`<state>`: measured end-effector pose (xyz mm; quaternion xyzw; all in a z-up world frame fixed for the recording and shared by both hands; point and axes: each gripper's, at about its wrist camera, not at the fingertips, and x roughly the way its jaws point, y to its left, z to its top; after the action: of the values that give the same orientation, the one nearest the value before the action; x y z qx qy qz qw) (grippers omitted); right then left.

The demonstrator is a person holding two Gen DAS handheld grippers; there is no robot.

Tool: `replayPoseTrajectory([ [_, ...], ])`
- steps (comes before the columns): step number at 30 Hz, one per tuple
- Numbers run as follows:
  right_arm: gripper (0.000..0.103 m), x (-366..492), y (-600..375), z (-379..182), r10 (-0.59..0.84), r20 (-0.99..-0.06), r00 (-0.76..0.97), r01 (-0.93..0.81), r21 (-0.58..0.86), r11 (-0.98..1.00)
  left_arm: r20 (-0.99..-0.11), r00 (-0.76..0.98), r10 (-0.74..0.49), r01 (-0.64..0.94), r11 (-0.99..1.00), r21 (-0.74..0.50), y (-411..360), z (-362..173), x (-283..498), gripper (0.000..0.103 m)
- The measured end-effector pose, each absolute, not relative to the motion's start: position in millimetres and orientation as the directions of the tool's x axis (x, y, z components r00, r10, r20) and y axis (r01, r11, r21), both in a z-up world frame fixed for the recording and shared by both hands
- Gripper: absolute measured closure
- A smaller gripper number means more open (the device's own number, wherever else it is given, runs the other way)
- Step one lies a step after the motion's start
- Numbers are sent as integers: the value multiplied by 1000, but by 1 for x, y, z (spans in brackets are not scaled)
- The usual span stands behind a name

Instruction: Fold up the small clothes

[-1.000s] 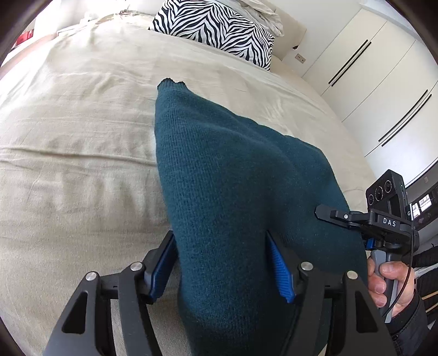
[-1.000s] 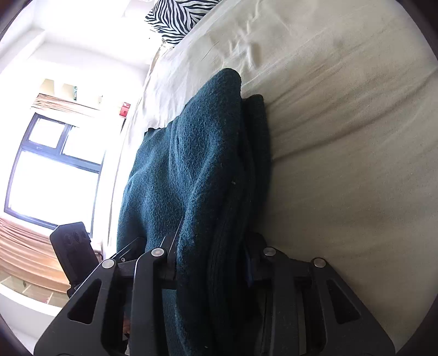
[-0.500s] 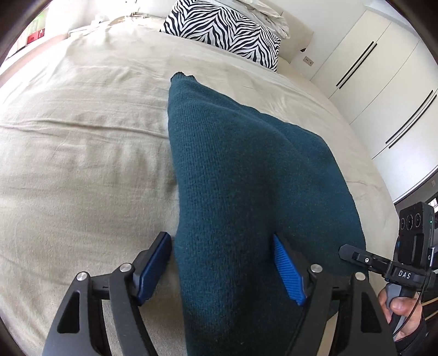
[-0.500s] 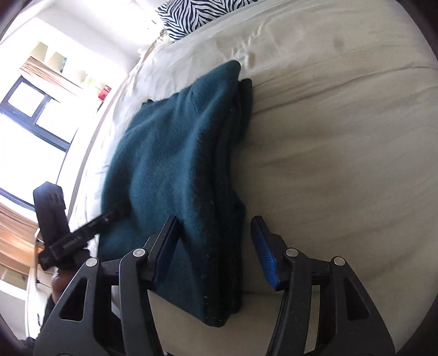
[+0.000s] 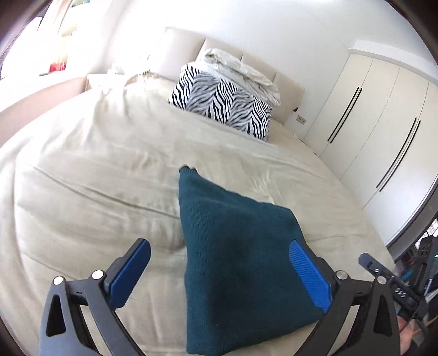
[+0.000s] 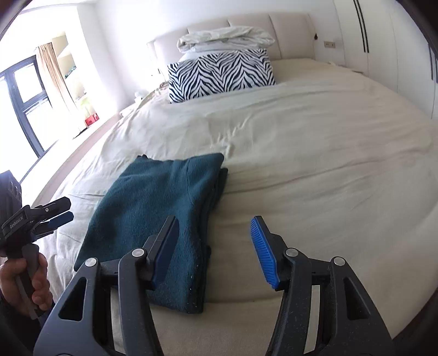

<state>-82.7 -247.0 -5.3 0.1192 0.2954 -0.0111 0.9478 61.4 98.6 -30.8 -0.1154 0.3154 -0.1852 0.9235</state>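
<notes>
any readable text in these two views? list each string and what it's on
"GenRobot.AI": on the left gripper body, seen in the right wrist view.
"DAS": on the right gripper body in the left wrist view, upside down and small.
Nothing else is legible; the screens at the far right are blurred.

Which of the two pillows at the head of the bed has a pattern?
The front pillow is the patterned one, with black and white zebra stripes. The other pillow is plain white, rumpled, and lies on top of it against the headboard.
</notes>
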Motion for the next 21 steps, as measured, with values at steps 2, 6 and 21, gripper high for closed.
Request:
replayPoseTrajectory([
  [2,3,-98,-245,18,-5,-442,897,107,206,973,-489,809,-327,247,943,-222,91,-6,46,0],
  [6,0,-119,-236,58,-95,-278,956,137,136,981,-360,874,-326,295,945,-139,87,34,18,0],
  [21,0,-111,-230,70,-41,-488,872,143,175,974,-520,845,-123,151,988,12,57,22,9,0],
])
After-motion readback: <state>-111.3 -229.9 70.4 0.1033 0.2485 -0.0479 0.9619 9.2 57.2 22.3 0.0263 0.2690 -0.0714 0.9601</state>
